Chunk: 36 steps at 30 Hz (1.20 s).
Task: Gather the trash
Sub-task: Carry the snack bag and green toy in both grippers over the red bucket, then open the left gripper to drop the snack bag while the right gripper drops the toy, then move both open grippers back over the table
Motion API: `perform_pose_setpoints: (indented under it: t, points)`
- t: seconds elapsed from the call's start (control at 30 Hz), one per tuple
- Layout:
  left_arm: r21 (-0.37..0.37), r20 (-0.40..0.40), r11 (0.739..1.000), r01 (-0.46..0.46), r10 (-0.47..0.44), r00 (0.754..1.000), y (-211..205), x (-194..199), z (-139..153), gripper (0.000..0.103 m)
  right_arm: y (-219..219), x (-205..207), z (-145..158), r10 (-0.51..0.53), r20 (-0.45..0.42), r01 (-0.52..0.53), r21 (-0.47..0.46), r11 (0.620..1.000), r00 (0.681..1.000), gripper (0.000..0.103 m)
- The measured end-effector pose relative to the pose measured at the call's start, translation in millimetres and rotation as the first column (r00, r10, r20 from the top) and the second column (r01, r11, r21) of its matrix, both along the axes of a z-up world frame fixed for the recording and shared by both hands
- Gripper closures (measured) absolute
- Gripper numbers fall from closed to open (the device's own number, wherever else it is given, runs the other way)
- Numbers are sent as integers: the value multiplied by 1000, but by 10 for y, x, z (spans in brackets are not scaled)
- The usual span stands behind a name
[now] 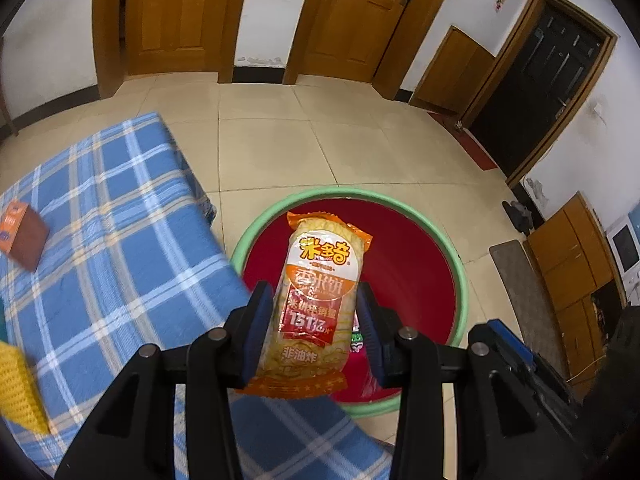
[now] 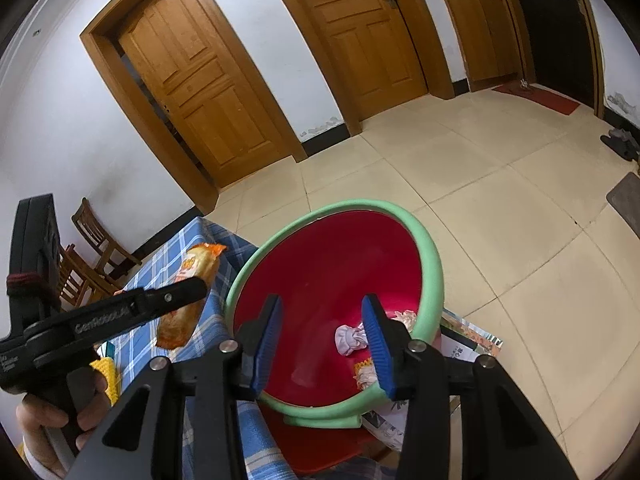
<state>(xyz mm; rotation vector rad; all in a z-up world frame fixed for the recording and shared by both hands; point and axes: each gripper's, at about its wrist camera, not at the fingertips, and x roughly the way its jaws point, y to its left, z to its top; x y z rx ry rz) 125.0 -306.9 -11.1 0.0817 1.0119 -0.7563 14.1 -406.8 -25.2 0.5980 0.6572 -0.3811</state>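
Observation:
My left gripper is shut on an orange rice-cracker snack packet and holds it over the edge of a red basin with a green rim. The packet and the left gripper also show in the right wrist view, above the table edge beside the basin. My right gripper is open and empty above the basin. A crumpled white tissue and a small wrapper lie in the basin.
A table with a blue plaid cloth stands left of the basin. An orange-brown box and a yellow knitted item lie on it. Printed paper lies under the basin. Wooden chairs stand far left.

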Motion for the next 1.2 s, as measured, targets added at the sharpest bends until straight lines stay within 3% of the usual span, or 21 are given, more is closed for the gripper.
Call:
perform_pose_setpoints:
  t: [0.2,0.7,1.2]
  points:
    - [0,22,1000,-2,2,1000,-86,-34,16,47,-39,-12,-36,-3,2,3,20,1000,1000,56]
    - [-19,14,997,-71,71,997,212,-63,173,47,29,-52,33,17,18,-17,12,1000,1000,50]
    - [-28,21,984,-177,177,984,984,-296,432,47,427,-19,256,124,49,-123,-11,992,991,30]
